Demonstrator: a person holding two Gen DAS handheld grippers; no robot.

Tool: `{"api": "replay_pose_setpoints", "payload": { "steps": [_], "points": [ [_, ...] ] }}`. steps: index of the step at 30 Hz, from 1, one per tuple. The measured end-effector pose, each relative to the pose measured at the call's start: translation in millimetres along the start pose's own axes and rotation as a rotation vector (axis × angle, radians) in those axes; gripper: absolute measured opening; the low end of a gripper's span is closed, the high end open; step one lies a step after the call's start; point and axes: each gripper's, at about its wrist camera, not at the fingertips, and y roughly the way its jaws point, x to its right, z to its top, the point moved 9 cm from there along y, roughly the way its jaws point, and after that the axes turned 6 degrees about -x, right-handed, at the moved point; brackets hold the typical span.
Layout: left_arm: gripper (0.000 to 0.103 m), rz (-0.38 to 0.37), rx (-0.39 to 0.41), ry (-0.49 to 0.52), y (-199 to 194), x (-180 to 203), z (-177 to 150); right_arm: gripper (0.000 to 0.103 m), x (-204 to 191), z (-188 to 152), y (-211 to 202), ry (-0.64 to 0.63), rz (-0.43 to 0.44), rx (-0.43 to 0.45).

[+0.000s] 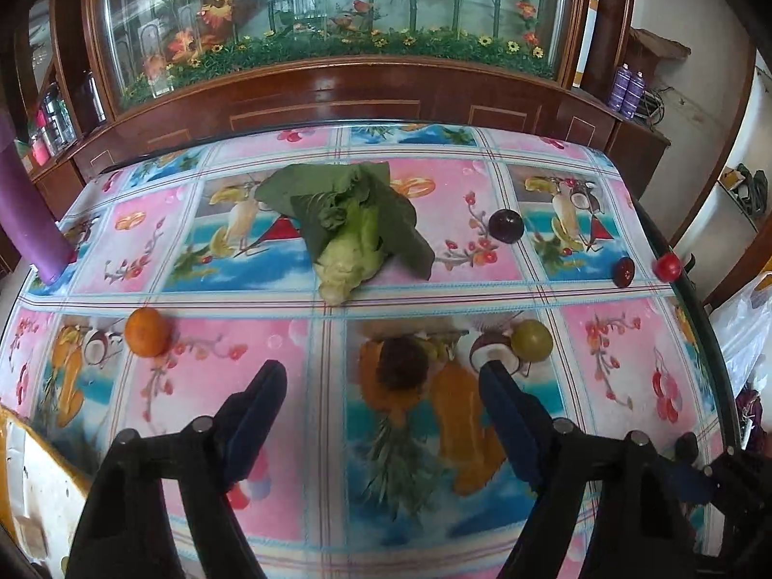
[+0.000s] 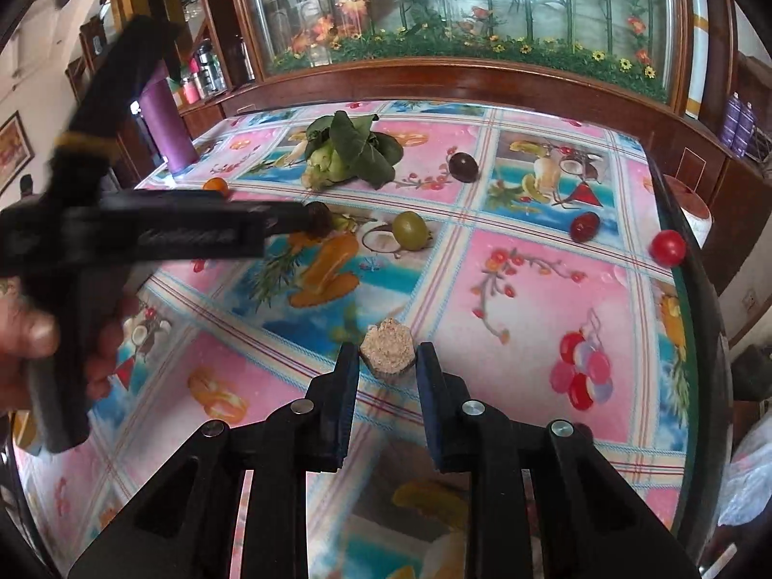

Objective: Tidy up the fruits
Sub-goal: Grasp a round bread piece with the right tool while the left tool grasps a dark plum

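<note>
While the fruits lie spread out over the table (image 1: 299, 506) with its bright picture cloth, the left gripper (image 1: 383, 386) hangs low with its jaws spread wide and nothing between them. A small dark fruit (image 1: 403, 362) sits on the cloth right ahead of that gap, a bit past the tips. A green fruit (image 1: 531, 340) sits just beyond the right-side finger, so the left gripper is the nearer one for both. An orange (image 1: 147, 331) is off to the left, and a dark plum (image 1: 506, 226), a small dark red fruit (image 1: 623, 271) and a red tomato (image 1: 667, 266) are far out to the right, the tomato at the very edge. A leafy cabbage (image 1: 350, 231) lies in the middle with its stem end pointing toward the grippers. The right gripper (image 2: 387, 362) has its jaws close on each side of a small tan cork-like piece (image 2: 387, 352). I cannot tell if it is truly pinched. I think the dark fruit is the easy one to grab, with a short push forward.
</note>
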Motion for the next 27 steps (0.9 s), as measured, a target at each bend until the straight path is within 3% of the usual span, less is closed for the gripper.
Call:
{"api": "replay_pose_setpoints", "payload": {
  "steps": [2, 4, 8, 13, 19, 22, 27],
  "points": [
    [0.067, -0.016, -0.019, 0.004, 10.5, 4.7, 1.4, 0.024, 2.9, -1.4, -1.7, 0.011, 0.003, 0.001],
    [0.041, -0.040, -0.054, 0.018, 21.6, 10.5, -2.0, 0.024, 6.3, -1.7, -2.9, 0.024, 0.007, 0.004],
    [0.027, -0.046, -0.039, 0.021, 22.4, 8.2, -3.0, 0.024, 8.6, -2.7, -5.7, 0.037, 0.007, 0.008],
    [0.027, -0.132, -0.028, -0.009, 0.7, -0.2, -17.9, 0.024, 3.6, -7.2, -10.9, 0.026, -0.002, 0.013],
    [0.027, -0.178, -0.026, 0.004, -42.0, -1.2, -66.7, 0.024, -12.1, -17.8, -27.1, 0.004, -0.003, 0.030],
    [0.027, -0.178, -0.030, -0.014, -63.7, -1.9, -97.1, 0.024, -20.8, -26.5, -34.5, -0.001, 0.002, 0.033],
    [0.027, -0.118, -0.025, -0.037, -98.1, -11.2, -148.1, 0.024, -34.7, -44.5, -44.6, 0.006, 0.018, 0.029]
  ]
}}
